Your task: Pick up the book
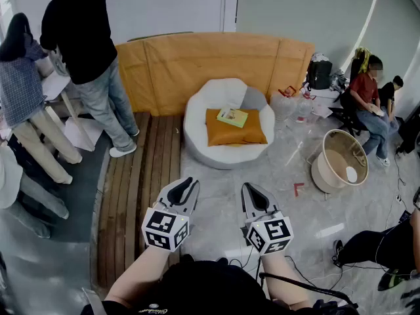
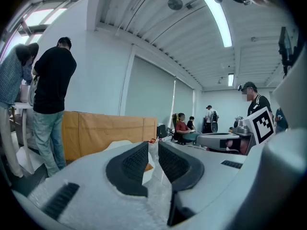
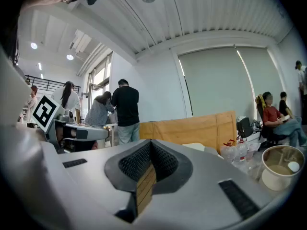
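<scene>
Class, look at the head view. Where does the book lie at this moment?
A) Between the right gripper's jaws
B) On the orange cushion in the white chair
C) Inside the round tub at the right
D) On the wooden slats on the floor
B: the head view shows the book lying flat on the orange cushion, which sits in the white chair.

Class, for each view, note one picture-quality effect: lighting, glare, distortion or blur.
Head view: even light, book sharp, edges bowed. Left gripper view: dark fisheye corners, ceiling light strip glares. Right gripper view: same dark corners, ceiling lines bend.
</scene>
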Demonstrator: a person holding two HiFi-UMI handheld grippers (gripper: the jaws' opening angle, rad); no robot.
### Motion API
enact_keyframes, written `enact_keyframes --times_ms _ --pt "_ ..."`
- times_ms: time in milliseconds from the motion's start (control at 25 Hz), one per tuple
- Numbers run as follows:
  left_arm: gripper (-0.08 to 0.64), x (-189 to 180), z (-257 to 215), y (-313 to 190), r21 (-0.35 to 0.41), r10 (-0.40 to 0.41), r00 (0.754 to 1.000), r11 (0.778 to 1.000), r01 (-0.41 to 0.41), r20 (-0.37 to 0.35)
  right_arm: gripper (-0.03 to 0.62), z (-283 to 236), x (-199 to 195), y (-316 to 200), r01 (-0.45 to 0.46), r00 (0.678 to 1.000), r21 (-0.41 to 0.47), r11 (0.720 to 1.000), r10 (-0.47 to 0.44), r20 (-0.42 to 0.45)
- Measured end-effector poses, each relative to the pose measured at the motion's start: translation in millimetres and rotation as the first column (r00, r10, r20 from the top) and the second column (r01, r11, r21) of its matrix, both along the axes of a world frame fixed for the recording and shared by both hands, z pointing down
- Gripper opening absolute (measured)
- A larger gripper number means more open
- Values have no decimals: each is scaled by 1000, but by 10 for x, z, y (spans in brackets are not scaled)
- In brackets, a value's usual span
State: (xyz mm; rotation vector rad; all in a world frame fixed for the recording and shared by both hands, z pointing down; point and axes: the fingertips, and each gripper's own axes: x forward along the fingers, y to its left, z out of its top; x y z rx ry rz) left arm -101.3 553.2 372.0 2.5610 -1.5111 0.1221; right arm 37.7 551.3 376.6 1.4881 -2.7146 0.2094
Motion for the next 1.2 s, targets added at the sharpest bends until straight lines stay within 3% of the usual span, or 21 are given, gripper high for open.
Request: enact_keyframes --times_ms 200,720,960,1200 --pt "61 165 23 -69 -11 -8 1000 1000 8 3 3 -7 159 -68 12 999 -6 1000 -12 41" --pt "61 464 165 -286 -26 -27 999 999 27 18 3 219 456 -328 30 1000 -27 999 -30 9" --pt "61 406 264 -740 -37 -32 999 999 32 13 3 343 434 -805 27 1000 -43 999 -27 -1" --pt "61 341 321 -1622 -42 -2 1000 999 2 3 3 458 408 -1588 -17 999 -60 998 15 -36"
